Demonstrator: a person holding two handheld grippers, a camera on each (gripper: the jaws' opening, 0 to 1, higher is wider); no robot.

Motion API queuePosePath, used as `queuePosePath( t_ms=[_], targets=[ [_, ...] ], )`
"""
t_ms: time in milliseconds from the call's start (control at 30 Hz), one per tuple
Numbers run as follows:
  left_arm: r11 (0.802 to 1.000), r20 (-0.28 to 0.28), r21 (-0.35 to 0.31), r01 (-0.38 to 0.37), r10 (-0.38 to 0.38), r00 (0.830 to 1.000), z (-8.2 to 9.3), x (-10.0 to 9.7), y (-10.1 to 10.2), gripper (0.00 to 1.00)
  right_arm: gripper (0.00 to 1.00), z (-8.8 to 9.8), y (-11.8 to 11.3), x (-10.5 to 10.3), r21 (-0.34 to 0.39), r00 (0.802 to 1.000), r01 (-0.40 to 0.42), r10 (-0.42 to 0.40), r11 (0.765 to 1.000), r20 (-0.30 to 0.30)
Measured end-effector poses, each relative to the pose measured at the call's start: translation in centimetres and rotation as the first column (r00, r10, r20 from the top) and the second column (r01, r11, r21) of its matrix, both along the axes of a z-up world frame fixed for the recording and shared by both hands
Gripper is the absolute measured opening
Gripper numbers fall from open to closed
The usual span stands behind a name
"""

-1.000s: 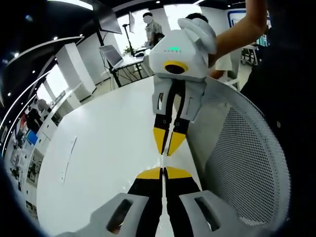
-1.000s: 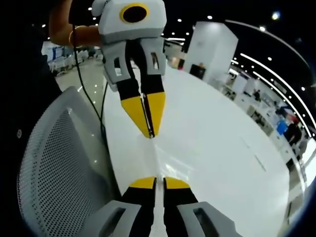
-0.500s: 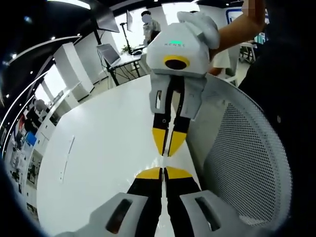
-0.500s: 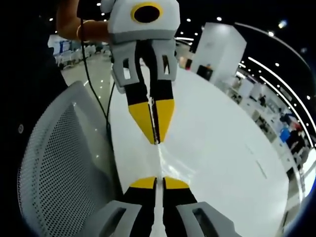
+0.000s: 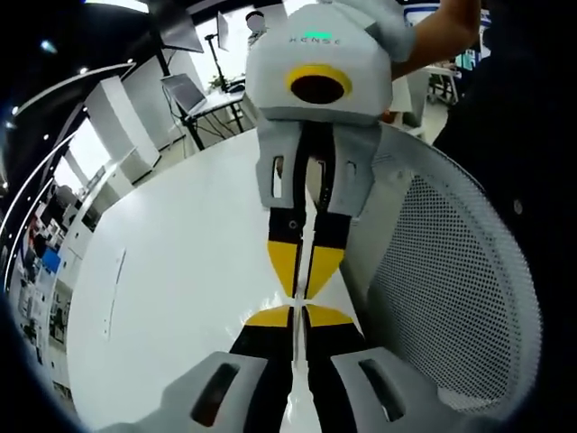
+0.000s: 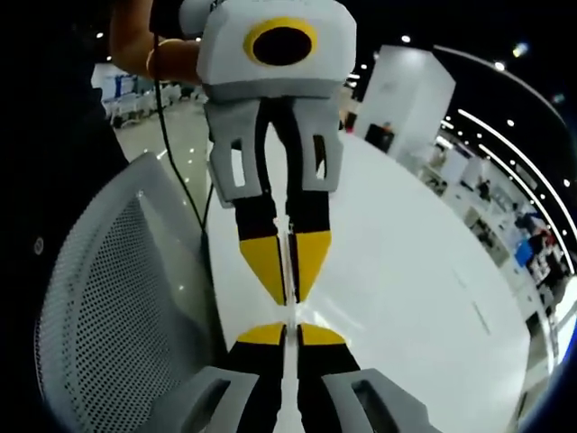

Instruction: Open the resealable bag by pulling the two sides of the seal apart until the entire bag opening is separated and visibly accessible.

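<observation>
Now both claws, left claw [image 5: 298,315] and right claw [image 6: 286,334], pinch the bag [image 6: 290,271] seal tip-to-tip at 12 o'clock above the counter [image 6: 406,271]; next, pull apart.

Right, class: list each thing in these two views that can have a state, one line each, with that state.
left gripper: jaws closed on the bag's thin clear edge.
right gripper: jaws closed on the same edge, tips facing the left gripper's.
resealable bag: clear, held edge-on between the two grippers; whether the seal is open cannot be told.
mesh chair: empty, beside the table.
white table: glossy, with the grippers above it.
</observation>
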State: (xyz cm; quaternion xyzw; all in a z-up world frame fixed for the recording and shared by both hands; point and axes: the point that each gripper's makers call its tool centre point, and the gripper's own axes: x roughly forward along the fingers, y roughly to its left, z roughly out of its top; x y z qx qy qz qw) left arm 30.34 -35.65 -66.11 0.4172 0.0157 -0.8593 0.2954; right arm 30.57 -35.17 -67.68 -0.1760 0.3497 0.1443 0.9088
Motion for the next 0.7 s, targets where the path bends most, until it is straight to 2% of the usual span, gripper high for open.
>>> queuePosePath(
  t_ms=[100,333,700],
  targets=[
    [1.0,0.007,0.0,-0.002,0.002,1.0,-0.18,0.01,-0.01,0.0,0.0,0.0,0.02,0.05,0.0,1.0,-0.002,0.002,1.0,0.001],
    [0.998,-0.058,0.015,-0.054,0.054,0.997,0.03,-0.17,0.23,0.0,0.0,0.03,0.09,0.0,0.006,1.0,-0.002,0.002,1.0,-0.002],
    [0.999,-0.053,-0.011,-0.045,0.045,0.998,0.42,-0.12,0.52,0.0,0.0,-0.39,0.28,-0.25,0.006,1.0,-0.006,0.006,1.0,-0.024]
  ],
)
